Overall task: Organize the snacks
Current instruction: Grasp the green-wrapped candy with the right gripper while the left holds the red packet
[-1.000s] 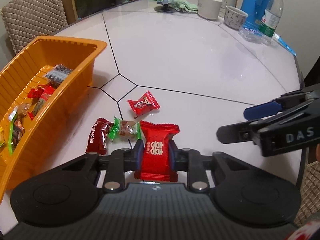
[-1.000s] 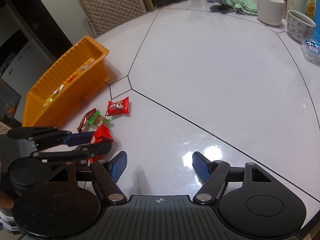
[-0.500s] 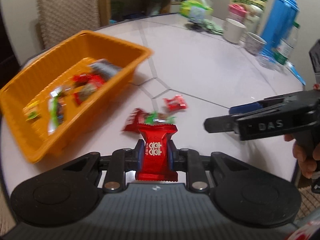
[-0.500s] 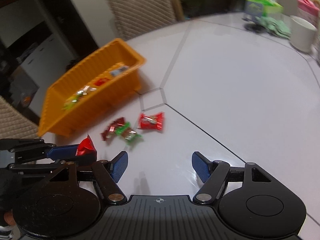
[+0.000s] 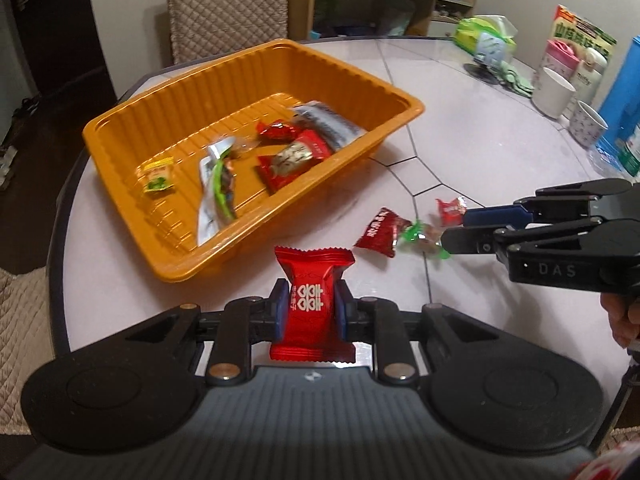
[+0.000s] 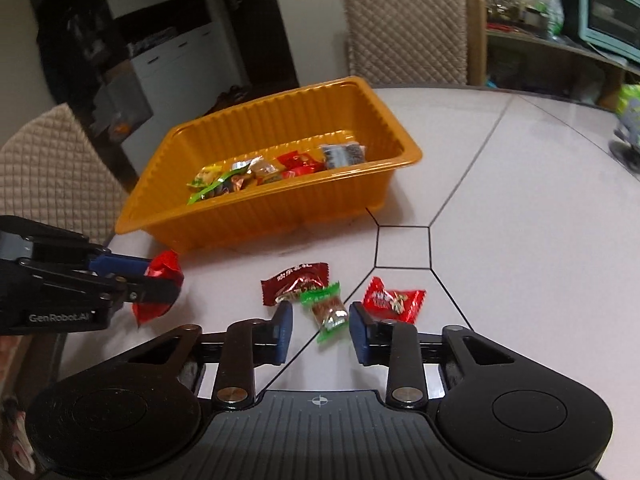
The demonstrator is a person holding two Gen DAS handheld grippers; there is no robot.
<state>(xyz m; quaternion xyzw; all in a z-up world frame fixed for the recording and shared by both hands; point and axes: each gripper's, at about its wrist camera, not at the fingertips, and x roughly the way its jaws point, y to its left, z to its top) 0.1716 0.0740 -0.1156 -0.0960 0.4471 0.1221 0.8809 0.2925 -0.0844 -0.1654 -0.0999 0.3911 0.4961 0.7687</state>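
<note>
My left gripper (image 5: 310, 308) is shut on a red candy packet (image 5: 312, 300) and holds it above the table, just in front of the orange tray (image 5: 180, 276). The packet also shows in the right wrist view (image 6: 160, 284). The tray (image 6: 256, 220) holds several wrapped snacks. My right gripper (image 6: 320, 330) is open, its jaws on either side of a green-wrapped candy (image 6: 326, 310) on the table. A dark red packet (image 6: 294, 280) lies to its left and a bright red candy (image 6: 394, 298) to its right.
A white mug (image 5: 554, 94), a patterned cup (image 5: 586, 124), a blue flask (image 5: 624, 92) and a phone stand (image 5: 486, 68) stand at the table's far right. Quilted chairs (image 6: 404, 32) stand behind the tray and at the left.
My left gripper has swung left with the red packet, towards the tray. My right gripper has moved in over the loose candies and narrowed around the green one.
</note>
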